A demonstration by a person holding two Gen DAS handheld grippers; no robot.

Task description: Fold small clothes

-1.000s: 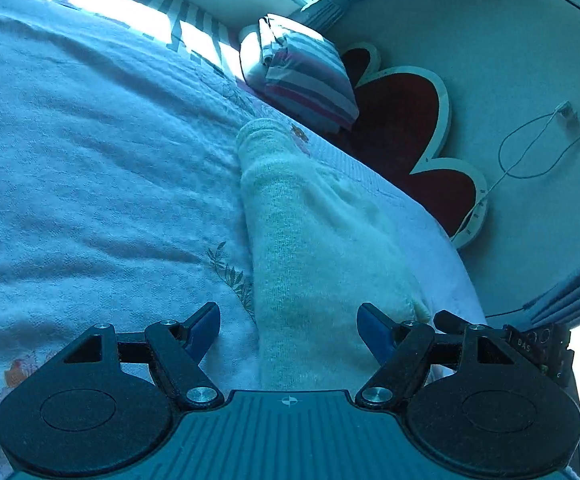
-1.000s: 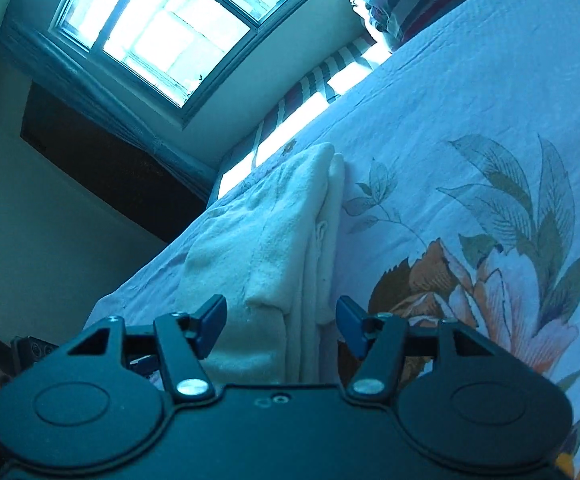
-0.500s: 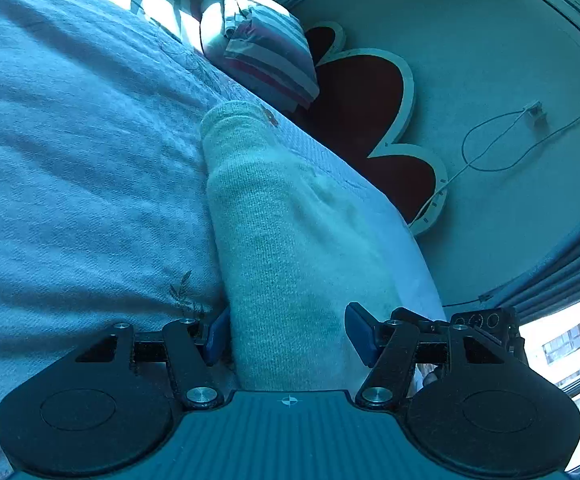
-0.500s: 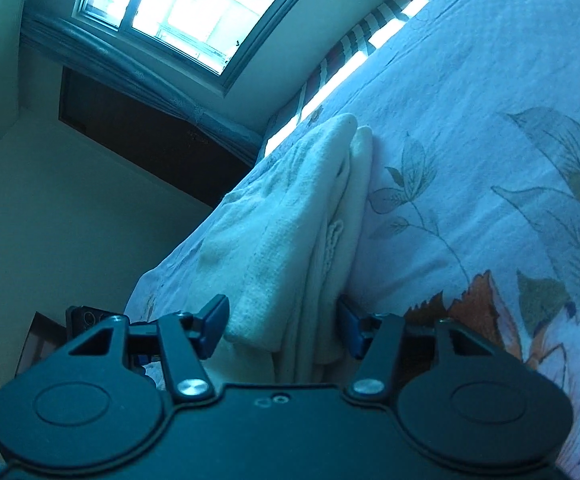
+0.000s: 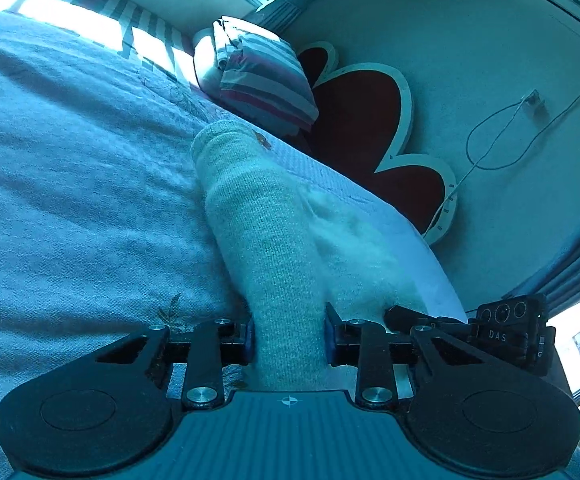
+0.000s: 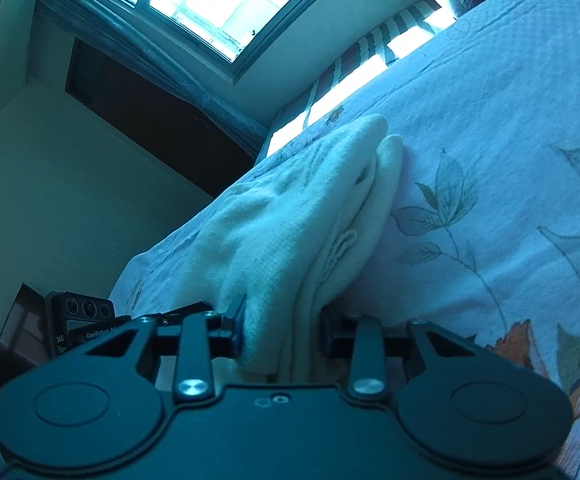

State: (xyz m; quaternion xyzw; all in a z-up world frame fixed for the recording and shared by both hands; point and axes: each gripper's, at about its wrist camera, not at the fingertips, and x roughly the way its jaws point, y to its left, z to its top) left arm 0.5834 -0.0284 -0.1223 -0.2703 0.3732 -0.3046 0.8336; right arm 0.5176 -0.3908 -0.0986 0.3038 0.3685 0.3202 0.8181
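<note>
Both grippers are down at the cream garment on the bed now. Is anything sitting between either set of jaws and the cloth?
Nothing visible. The left gripper has just been closing, and its pads press on a bunched fold of the cream garment. The right gripper likewise pinches the layered edge. Only bedspread lies around it.

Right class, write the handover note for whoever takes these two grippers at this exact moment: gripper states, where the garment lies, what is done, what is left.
Left gripper: jaws just closing, pads pressing the cream knit garment at its near end.
Right gripper: jaws just closing too, clamped on the same garment's layered edge.
Garment lies bunched lengthwise on the floral bedspread, striped pillow beyond.
Done: both ends gripped.
Left: probably lift, carry the fold over, smooth flat.
</note>
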